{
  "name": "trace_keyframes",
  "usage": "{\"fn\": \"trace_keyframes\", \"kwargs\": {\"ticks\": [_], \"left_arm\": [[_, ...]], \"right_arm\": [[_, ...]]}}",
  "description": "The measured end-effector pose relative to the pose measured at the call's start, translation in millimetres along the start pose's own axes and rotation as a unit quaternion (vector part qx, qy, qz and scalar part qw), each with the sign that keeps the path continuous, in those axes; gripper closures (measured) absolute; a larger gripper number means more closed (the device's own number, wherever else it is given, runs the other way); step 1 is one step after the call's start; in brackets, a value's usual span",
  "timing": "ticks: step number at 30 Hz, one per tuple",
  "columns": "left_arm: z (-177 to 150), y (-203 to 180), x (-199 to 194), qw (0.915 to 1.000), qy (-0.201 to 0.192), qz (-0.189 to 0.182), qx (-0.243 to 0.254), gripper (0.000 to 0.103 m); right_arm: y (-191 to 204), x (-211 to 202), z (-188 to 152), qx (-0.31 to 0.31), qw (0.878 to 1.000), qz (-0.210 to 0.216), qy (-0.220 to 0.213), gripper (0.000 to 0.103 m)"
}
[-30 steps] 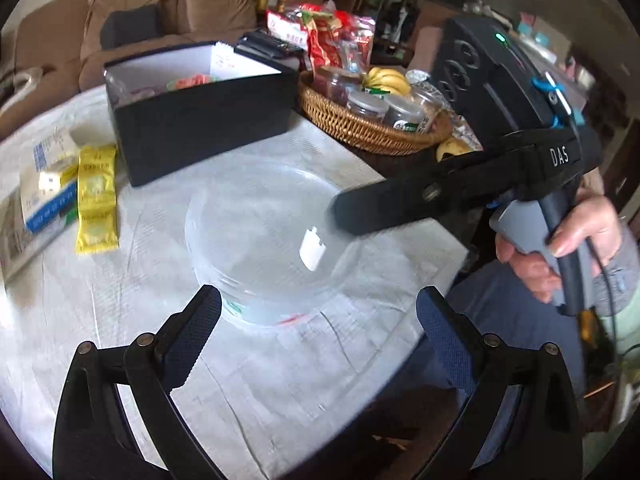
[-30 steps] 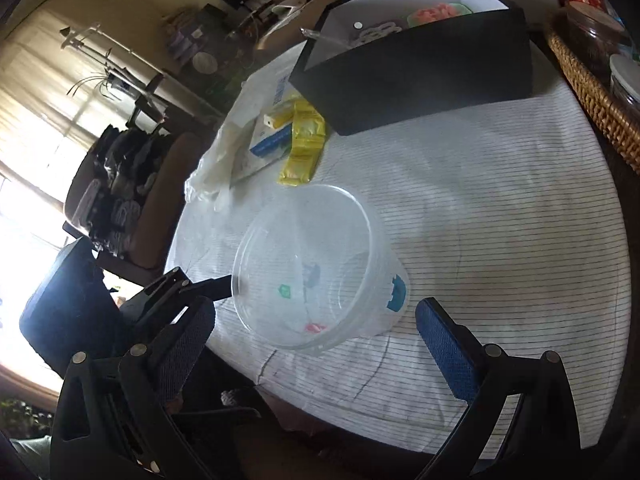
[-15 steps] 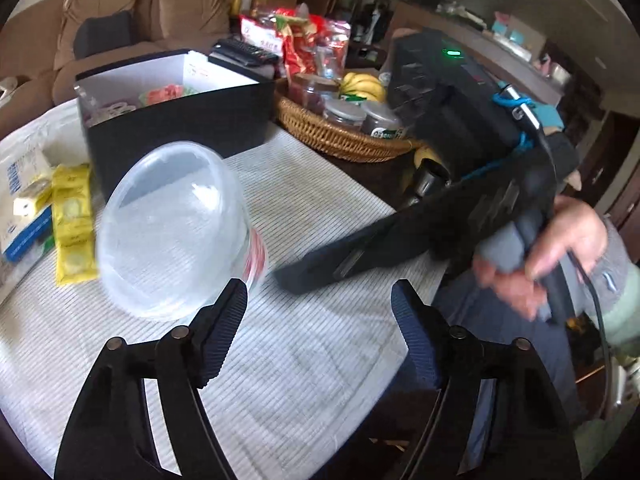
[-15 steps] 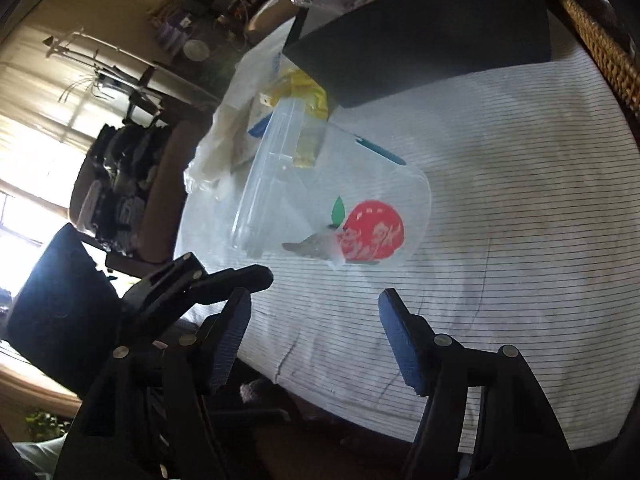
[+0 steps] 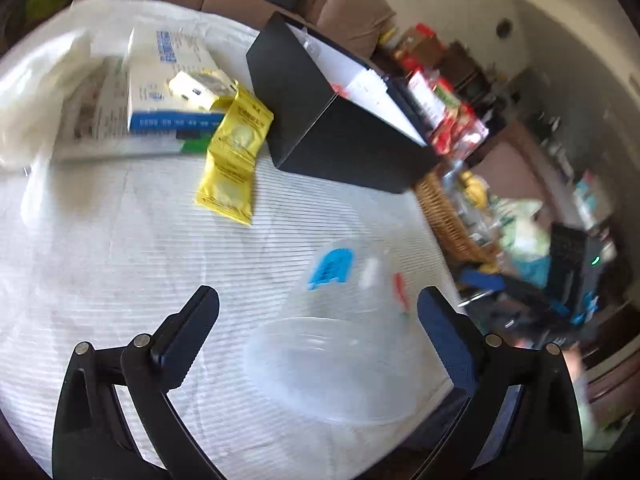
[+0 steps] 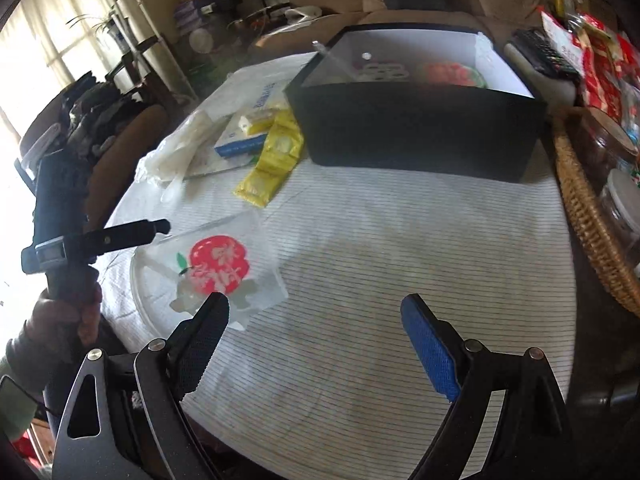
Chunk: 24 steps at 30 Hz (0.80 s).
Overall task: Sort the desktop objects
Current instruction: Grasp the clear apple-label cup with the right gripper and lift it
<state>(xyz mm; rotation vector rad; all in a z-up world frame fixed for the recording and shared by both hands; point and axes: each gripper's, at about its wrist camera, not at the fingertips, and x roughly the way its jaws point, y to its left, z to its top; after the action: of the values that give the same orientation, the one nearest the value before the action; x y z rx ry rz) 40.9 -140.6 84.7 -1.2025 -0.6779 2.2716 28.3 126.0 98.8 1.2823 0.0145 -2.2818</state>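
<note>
Clear plastic tub (image 5: 340, 344) with a red strawberry sticker and a blue label lay tipped on its side on the striped surface (image 5: 120, 264), near the front edge. Left tongs (image 5: 318, 328) were spread wide, having just been opening; the tub lay between the two fingers with neither pad pressing on it, though the right pad looked just beside its wall, contact unclear due to blur. Right tongs (image 6: 314, 340) were also spread, jaws having just been opening, with nothing between them; the tub (image 6: 212, 272) lay just ahead of the left finger (image 6: 200, 344). Person's hand (image 6: 68, 312) gripped the left tool's handle. Black open box (image 6: 416, 128) stood further back. Yellow sachets (image 5: 234, 152) lay beside it, touching a blue-and-white carton (image 5: 168, 84). Wicker basket (image 6: 588, 216) sat at the right edge
</note>
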Motion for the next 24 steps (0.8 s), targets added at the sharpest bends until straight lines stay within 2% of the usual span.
{"fn": "trace_keyframes", "kwargs": {"ticks": [2,6,8,10,13,14,17,20,24], "left_arm": [[-7.5,-1.2,-12.3,1.0,-0.006,0.003,0.006,0.003],[-37.4,5.9,-34.1,0.9992,-0.01,-0.025,-0.031,0.003],[-48.7,9.1,-37.8,0.998,-0.01,-0.042,-0.045,0.003],[-53.4,7.6,-38.4,0.9969,-0.012,-0.055,-0.056,0.003],[-49.7,-0.4,-29.1,0.9963,-0.004,-0.063,-0.058,0.003],[-46.4,-3.6,-24.2,0.9958,0.001,-0.069,-0.06,0.003],[-28.9,-24.4,-7.8,0.9944,0.01,-0.093,-0.05,0.003],[-6.9,-49.2,8.3,0.9957,0.011,-0.09,-0.019,0.002],[19.6,-84.5,28.0,0.9932,0.029,-0.113,0.005,0.002]], "right_arm": [[13.5,5.1,2.6,-0.022,1.0,0.0,-0.008,0.013],[34.2,8.4,8.9,-0.064,0.997,0.027,-0.028,0.013],[38.0,17.8,18.7,-0.056,0.998,0.021,-0.03,0.013],[27.5,32.6,28.2,-0.014,1.0,0.024,-0.014,0.013],[11.3,56.9,29.8,0.014,1.0,0.01,0.021,0.014],[3.1,58.7,27.9,0.03,0.999,0.024,0.011,0.014],[-17.5,59.2,20.3,0.067,0.998,0.015,0.01,0.014],[-36.0,56.3,9.8,0.097,0.995,0.022,0.003,0.014],[-52.4,49.9,3.3,0.103,0.995,0.017,0.005,0.014]]}}
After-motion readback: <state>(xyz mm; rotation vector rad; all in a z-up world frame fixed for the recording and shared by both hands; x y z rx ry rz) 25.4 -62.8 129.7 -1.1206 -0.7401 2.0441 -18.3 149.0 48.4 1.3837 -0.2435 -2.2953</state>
